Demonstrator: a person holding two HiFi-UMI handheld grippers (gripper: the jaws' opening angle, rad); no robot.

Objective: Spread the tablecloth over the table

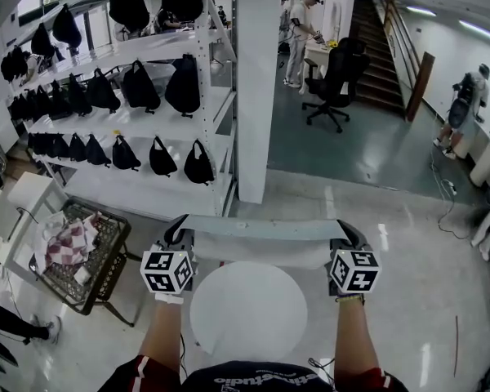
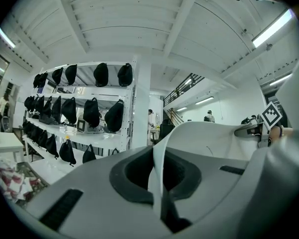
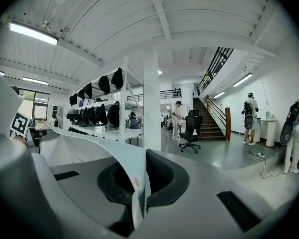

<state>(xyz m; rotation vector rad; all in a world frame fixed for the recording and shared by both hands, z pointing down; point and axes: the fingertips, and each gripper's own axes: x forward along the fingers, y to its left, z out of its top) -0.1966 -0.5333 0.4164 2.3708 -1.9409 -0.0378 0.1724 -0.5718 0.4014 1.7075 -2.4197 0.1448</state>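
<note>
Head view: tablecloth [image 1: 261,242] between left tongs [image 1: 179,232] and right tongs [image 1: 344,233], both tight on its edge

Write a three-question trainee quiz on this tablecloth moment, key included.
1. True or false: the left gripper and the right gripper are both shut on the tablecloth.
2. The white table is: A round, B square, C rectangular.
3. Fill in: the wire basket holds a red-and-white ___ cloth.
Key: 1 true; 2 A; 3 checked.
</note>
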